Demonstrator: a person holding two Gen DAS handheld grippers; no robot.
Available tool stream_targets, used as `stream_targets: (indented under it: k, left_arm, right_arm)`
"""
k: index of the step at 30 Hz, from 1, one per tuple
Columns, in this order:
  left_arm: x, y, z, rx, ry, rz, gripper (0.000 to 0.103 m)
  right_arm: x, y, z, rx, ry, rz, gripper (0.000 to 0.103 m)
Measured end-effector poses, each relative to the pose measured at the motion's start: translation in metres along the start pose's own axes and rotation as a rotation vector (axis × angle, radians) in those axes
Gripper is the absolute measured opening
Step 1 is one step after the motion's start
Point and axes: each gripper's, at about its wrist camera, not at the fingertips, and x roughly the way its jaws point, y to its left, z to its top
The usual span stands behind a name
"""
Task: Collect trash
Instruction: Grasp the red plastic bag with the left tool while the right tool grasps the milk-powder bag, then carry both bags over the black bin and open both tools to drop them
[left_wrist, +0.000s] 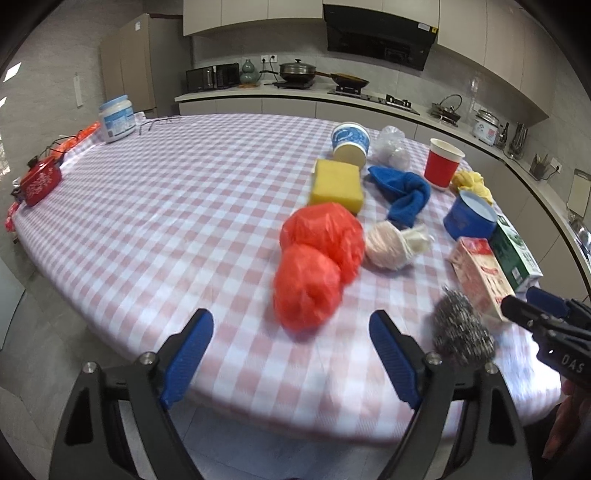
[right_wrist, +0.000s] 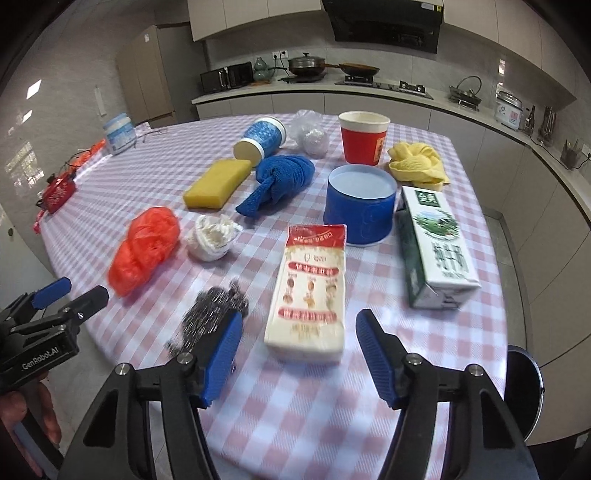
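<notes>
Left tool (left_wrist: 291, 332): held over the near edge of the tabletop (left_wrist: 177, 206), fingers spread wide, nothing gripped. The red plastic bag (left_wrist: 314, 266) is seen just beyond its tips, resting on the checked cloth.

Right tool (right_wrist: 299, 334): also spread apart and empty, held low over the near edge. The steel wool scourer (right_wrist: 210, 306) is found beside its left finger; whether they touch cannot be told. The red-and-white carton (right_wrist: 314, 284) lies flat just ahead, between the fingers' lines.

Near row: green-and-white milk carton (right_wrist: 436, 247), laid on its side at the right of the red-and-white carton.

Middle row: a crumpled white wad (right_wrist: 212, 236) is placed just beside the red bag; a blue round tub (right_wrist: 360, 205) stands open-topped behind the cartons; a knotted blue cloth (right_wrist: 277, 181) and a yellow sponge (right_wrist: 218, 182) are set side by side.

Far row: blue patterned paper cup (right_wrist: 260, 140), tipped on its side; clear plastic bag (right_wrist: 310, 134), bunched; red paper cup (right_wrist: 364, 138), upright; yellow cloth (right_wrist: 417, 162), crumpled.

Far left edge: white jar (left_wrist: 117, 119) with pale blue lid; red pouch (left_wrist: 40, 182) near the rim.

Beyond: kitchen counter (left_wrist: 295, 94) with a lidded pot (left_wrist: 297, 70).
</notes>
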Motion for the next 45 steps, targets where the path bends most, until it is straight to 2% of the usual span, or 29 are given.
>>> stream_targets:
  k: [7, 10, 13, 14, 17, 18, 24, 31, 39, 45]
  left_arm:
    - [0.028, -0.001, 0.019, 0.012, 0.002, -0.026, 0.087]
    - [0.042, -0.002, 0.025, 0.014, 0.019, -0.040, 0.087]
    - [0.054, -0.006, 0.027, 0.034, 0.052, -0.045, 0.082]
    - [0.058, -0.006, 0.026, 0.042, 0.068, -0.044, 0.078]
    - [0.067, -0.010, 0.023, 0.062, 0.105, -0.058, 0.043]
    - [0.064, -0.010, 0.023, 0.071, 0.090, -0.053, 0.039]
    - [0.033, -0.014, 0.028, 0.088, 0.025, -0.055, 0.038]
    - [-0.005, -0.039, 0.033, 0.106, -0.011, -0.107, 0.038]
    - [-0.035, -0.099, 0.026, 0.168, -0.040, -0.175, 0.038]
    - [-0.056, -0.150, 0.014, 0.212, -0.053, -0.235, 0.038]
  right_arm:
    - [0.035, -0.003, 0.012, 0.009, 0.042, -0.021, 0.064]
    - [0.044, -0.005, 0.014, 0.012, 0.055, -0.017, 0.059]
    - [0.048, -0.007, 0.015, 0.016, 0.058, -0.013, 0.055]
    - [0.049, -0.007, 0.016, 0.014, 0.056, -0.013, 0.054]
    - [0.048, -0.009, 0.017, 0.016, 0.052, -0.005, 0.052]
    - [0.047, -0.009, 0.017, 0.019, 0.050, 0.000, 0.052]
    - [0.029, -0.015, 0.021, 0.041, 0.004, 0.023, 0.052]
    - [-0.009, -0.032, 0.019, 0.061, -0.045, 0.027, 0.052]
    - [-0.070, -0.092, 0.000, 0.118, -0.104, -0.036, 0.052]
    - [-0.111, -0.150, -0.031, 0.172, -0.113, -0.099, 0.052]
